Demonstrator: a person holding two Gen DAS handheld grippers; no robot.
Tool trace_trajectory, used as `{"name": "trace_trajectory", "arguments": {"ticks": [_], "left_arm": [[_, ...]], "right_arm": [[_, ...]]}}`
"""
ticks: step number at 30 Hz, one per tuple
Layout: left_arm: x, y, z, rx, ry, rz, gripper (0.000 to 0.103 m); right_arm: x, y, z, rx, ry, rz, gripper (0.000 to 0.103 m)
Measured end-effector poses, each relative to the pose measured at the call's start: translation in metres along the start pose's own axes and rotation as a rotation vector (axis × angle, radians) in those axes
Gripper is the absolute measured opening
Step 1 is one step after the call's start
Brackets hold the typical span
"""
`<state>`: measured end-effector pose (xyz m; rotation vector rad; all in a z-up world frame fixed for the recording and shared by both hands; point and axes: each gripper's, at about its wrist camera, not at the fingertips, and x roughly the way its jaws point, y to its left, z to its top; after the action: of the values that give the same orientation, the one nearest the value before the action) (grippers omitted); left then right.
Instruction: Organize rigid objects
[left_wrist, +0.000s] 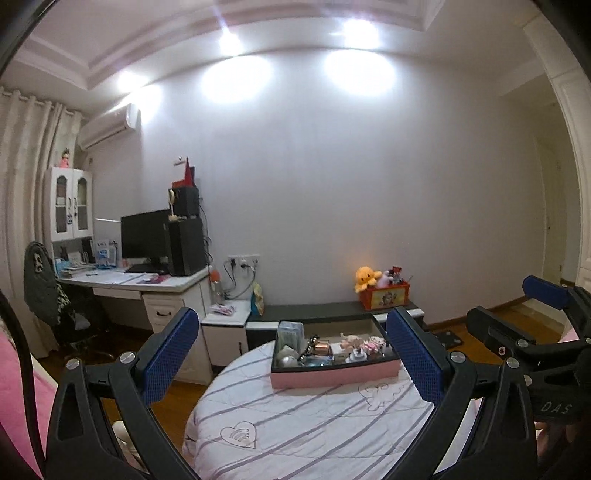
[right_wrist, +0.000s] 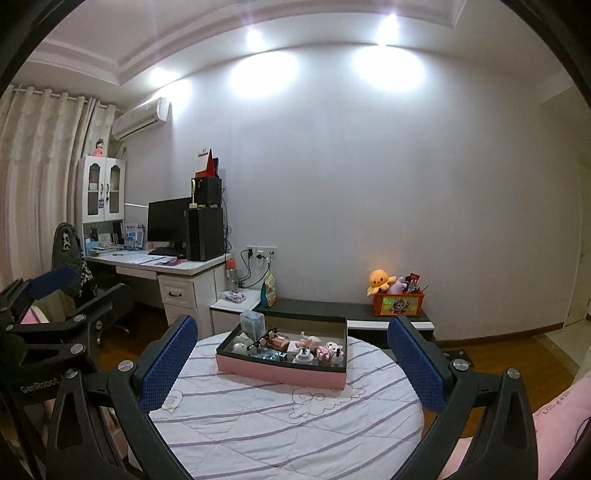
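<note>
Lying on the round table (right_wrist: 280, 424), near its far edge, the pink tray (right_wrist: 280, 373) runs its long axis left to right, angled a little in the right view. Small trinkets (right_wrist: 295, 347) fill it. Short of it, both grippers hover with jaws wide and holding nothing: left gripper (left_wrist: 291, 369), right gripper (right_wrist: 291, 369). Readable writing: "GenRobot" on the left gripper's body, "DAS" on the right's. A desk (right_wrist: 155, 264) stands at left.

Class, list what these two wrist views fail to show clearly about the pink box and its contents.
- Small items in the pink box: too small to identify, both views.
- Box's right end: covered by the left gripper's finger, left wrist view.
- Box floor: hidden by its walls and contents, right wrist view.
</note>
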<state>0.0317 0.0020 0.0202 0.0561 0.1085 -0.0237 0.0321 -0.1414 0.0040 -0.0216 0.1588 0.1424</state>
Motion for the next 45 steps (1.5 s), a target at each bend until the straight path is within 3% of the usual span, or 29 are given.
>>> {"name": "trace_trajectory", "arguments": {"ticks": [10, 45], "left_arm": [[-0.011, -0.001, 0.002, 0.005, -0.017, -0.001, 0.103], [-0.008, -0.005, 0.0, 0.01, -0.044, 0.019, 0.103]], "right_arm": [[-0.018, 0.003, 0.004, -0.003, -0.035, -0.021, 0.103], [-0.023, -0.005, 0.002, -0.007, -0.037, -0.05, 0.103]]}}
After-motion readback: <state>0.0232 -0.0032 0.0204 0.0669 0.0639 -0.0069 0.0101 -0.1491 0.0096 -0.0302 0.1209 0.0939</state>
